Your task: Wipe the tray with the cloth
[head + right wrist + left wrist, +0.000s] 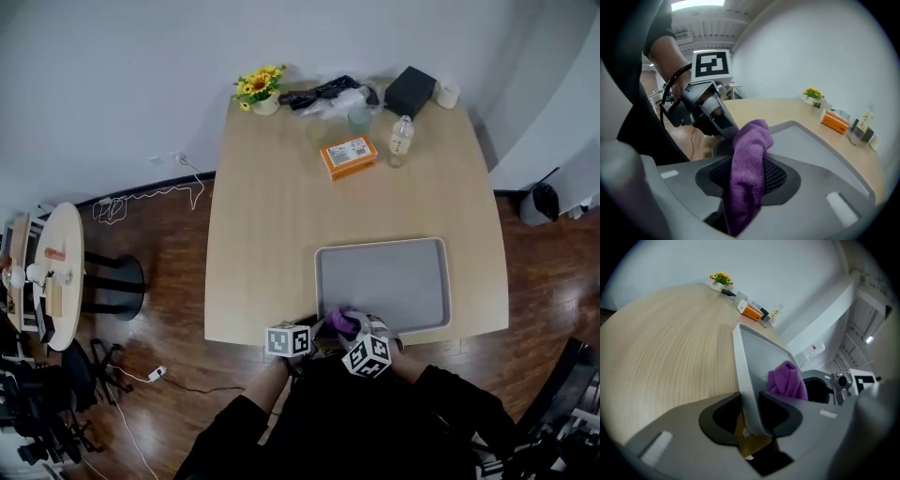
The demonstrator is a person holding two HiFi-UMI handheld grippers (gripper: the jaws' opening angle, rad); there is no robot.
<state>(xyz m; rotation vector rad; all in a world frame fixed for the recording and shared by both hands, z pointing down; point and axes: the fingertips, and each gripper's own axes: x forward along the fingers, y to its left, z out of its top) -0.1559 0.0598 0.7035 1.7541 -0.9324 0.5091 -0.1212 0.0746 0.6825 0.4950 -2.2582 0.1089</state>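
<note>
The left gripper (751,413) has its jaws pinched on the tray (740,357) at the near left corner, one jaw outside the rim and one inside. The right gripper (747,177) has its jaws clamped on the purple cloth (750,154), which stands bunched above them over the tray's near edge, just beside the left gripper. The tray lies on the table (267,234), close to the person. In the head view the marker cubes (288,339) cover both pairs of jaws. The cloth's lower end runs out of sight between the right jaws. Whether the cloth touches the tray I cannot tell.

Light wooden table (272,234) on dark wood floor (169,305), against white wall (112,75).
</note>
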